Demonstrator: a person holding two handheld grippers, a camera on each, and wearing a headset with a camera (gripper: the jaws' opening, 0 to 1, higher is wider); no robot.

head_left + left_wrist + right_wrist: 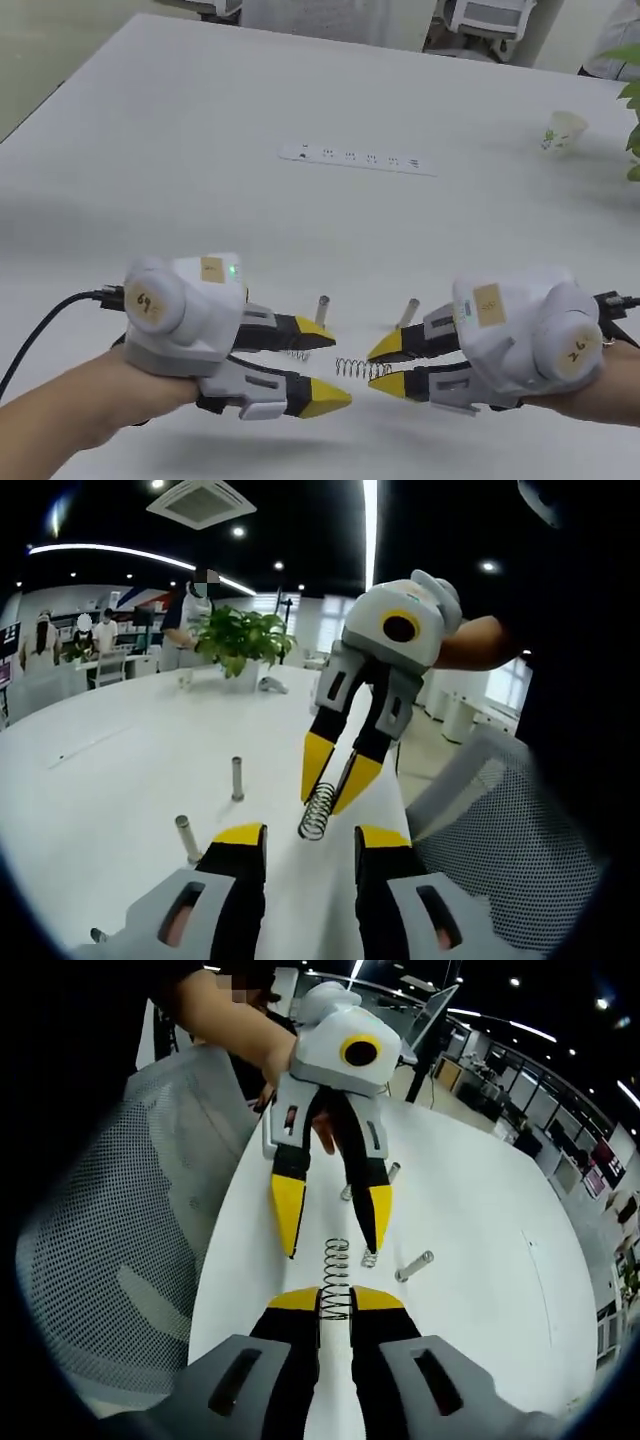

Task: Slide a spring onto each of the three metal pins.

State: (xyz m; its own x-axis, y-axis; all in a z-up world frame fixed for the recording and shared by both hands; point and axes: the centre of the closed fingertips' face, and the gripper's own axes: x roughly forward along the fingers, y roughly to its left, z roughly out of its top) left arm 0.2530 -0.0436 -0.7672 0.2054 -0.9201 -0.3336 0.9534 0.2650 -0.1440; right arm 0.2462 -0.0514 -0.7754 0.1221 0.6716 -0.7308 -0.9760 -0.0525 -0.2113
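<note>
Yellow-tipped right gripper (372, 368) pinches a coiled wire spring (352, 368) by its end; left gripper (338, 368) gapes beside it, cylindrical metal pins (322, 308) just beyond.

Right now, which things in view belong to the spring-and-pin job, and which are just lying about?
Job: spring, held in the right gripper; metal pin; second metal pin; left gripper, open.
Lying about: power strip; paper cup; plant.
</note>
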